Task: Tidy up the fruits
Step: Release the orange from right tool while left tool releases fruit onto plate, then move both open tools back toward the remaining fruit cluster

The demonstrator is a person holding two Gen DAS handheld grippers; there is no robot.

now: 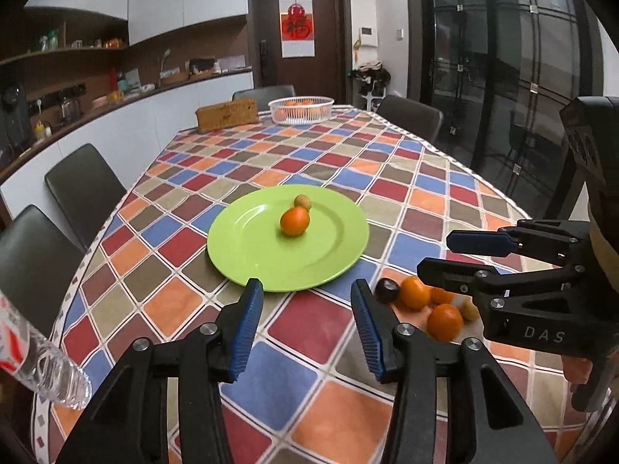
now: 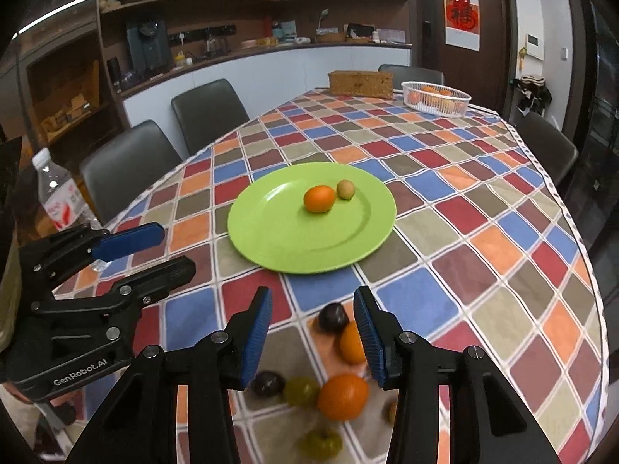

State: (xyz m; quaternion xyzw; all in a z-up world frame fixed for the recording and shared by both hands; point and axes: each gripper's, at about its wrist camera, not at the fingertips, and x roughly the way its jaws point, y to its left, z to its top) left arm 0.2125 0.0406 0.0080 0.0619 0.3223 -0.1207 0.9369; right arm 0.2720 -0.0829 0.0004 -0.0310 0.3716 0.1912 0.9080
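Loose fruit pile (image 2: 332, 382) under open R gripper (image 2: 312, 332), nr plate (image 2: 271, 239)

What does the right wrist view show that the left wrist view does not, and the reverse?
Only the right wrist view shows the greenish fruits and a second dark fruit in the loose pile, and the water bottle's cap. Only the left wrist view shows the dark glass wall. Both show the green plate carrying an orange and a small yellowish fruit, the white basket, and both grippers, left gripper and right gripper, open and empty.
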